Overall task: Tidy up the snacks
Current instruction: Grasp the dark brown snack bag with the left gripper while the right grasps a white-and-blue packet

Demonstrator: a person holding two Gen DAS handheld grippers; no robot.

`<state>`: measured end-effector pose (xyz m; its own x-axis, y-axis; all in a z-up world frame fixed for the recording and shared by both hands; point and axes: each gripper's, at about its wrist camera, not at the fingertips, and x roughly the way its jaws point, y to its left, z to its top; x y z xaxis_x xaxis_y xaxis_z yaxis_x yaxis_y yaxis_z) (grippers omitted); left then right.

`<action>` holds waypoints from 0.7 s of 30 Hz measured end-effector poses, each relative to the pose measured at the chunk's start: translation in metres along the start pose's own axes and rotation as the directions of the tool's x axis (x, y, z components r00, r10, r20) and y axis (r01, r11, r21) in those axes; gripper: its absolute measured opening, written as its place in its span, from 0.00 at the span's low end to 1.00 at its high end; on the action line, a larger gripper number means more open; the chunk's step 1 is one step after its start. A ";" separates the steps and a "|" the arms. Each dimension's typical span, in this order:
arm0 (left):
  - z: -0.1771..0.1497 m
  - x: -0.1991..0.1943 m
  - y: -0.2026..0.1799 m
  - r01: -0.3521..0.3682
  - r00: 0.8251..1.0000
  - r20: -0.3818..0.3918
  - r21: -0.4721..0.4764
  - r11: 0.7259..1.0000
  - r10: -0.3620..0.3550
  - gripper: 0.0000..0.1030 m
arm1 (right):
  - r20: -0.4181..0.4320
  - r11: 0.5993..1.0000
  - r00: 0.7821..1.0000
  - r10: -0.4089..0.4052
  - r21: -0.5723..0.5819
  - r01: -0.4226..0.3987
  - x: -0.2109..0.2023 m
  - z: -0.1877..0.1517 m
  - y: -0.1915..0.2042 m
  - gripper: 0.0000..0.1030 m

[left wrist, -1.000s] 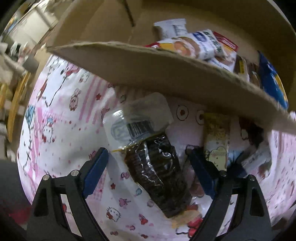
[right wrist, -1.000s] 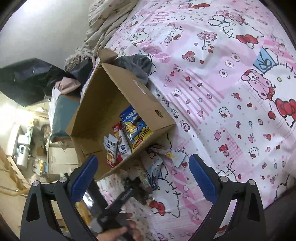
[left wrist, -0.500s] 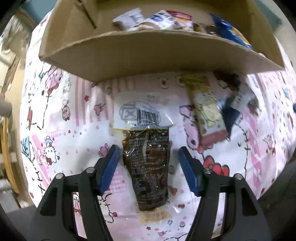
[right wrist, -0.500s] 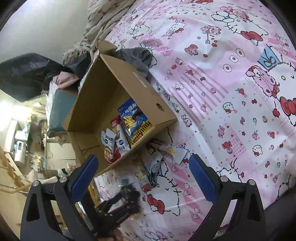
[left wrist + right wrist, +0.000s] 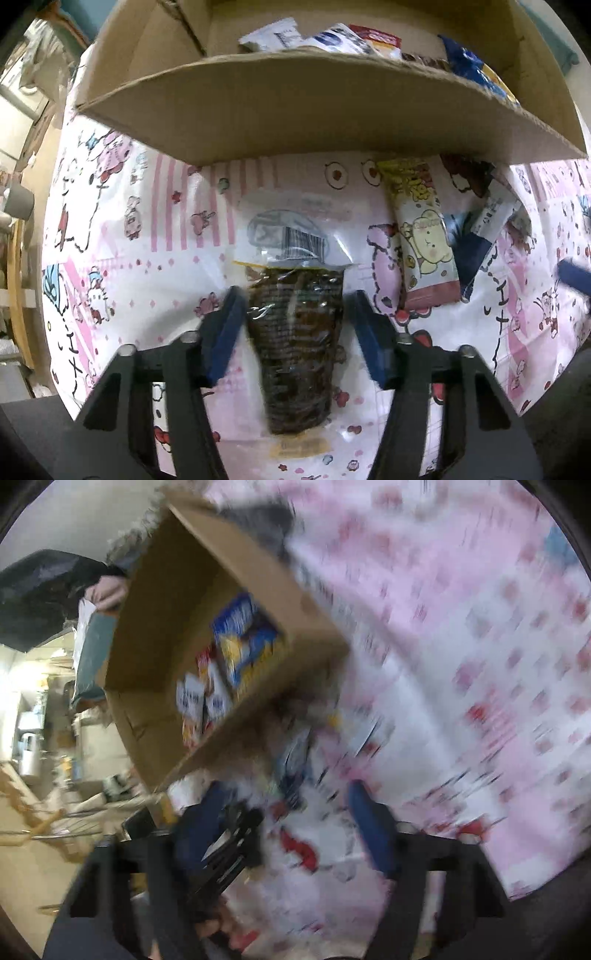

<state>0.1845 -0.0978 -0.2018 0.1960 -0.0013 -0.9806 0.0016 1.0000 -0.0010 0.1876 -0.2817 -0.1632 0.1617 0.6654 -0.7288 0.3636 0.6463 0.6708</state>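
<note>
Left wrist view: the left gripper [image 5: 293, 314] straddles a clear bag [image 5: 295, 332] of dark snacks lying flat on the patterned sheet [image 5: 110, 229]. Its blue pads sit just beside the bag's two sides, narrowed to about the bag's width; whether they already pinch it cannot be told. The bag lies lengthwise along the fingers, which suits a sideways squeeze. Just ahead stands the box [image 5: 314, 107], its near wall facing the gripper and packets [image 5: 354, 38] showing over the rim, so a lift and short carry forward would likely drop the bag in. A yellow packet [image 5: 421, 236] and a blue-white one [image 5: 484, 236] lie loose to the right, not yet sorted.

Right wrist view: heavily blurred. The right gripper [image 5: 291, 827] hangs partly open and holds nothing, above the sheet [image 5: 480, 627] near the box [image 5: 236, 602].
</note>
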 end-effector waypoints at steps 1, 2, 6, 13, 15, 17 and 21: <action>0.001 -0.002 0.001 0.006 1.000 0.001 -0.013 1.000 -0.006 0.43 | -0.003 1.000 1.000 -0.018 -0.007 0.018 0.006 0.001 0.002 0.56; 0.002 -0.003 0.009 0.019 1.000 0.002 -0.025 1.000 -0.019 0.43 | 0.002 0.999 0.999 -0.043 -0.018 0.043 0.012 0.003 0.006 0.56; 0.000 -0.006 0.019 0.056 0.998 -0.002 -0.049 0.997 -0.057 0.42 | 0.003 0.992 0.993 -0.118 -0.039 0.118 0.044 0.009 0.014 0.52; -0.011 -0.014 0.050 0.098 0.995 0.000 -0.112 0.989 -0.098 0.41 | 0.051 0.978 0.982 -0.183 -0.097 0.187 0.058 0.013 0.019 0.18; -0.015 -0.024 0.062 0.100 0.995 0.013 -0.107 0.989 -0.099 0.40 | 0.068 0.976 0.980 -0.187 -0.098 0.193 0.053 0.011 0.017 0.18; -0.016 -0.038 0.069 0.111 0.994 0.027 -0.098 0.989 -0.109 0.40 | 0.085 0.973 0.978 -0.189 -0.115 0.198 0.045 0.007 0.020 0.18; -0.021 -0.069 0.073 0.138 0.990 0.048 -0.090 0.986 -0.134 0.37 | 0.079 0.970 0.983 -0.169 -0.163 0.180 0.024 -0.007 0.034 0.18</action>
<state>0.1508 -0.0242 -0.1377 0.2410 -0.1357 -0.9610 -0.0594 0.9863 -0.1542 0.1977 -0.2411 -0.1573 0.1697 0.5154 -0.8400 0.2327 0.8073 0.5423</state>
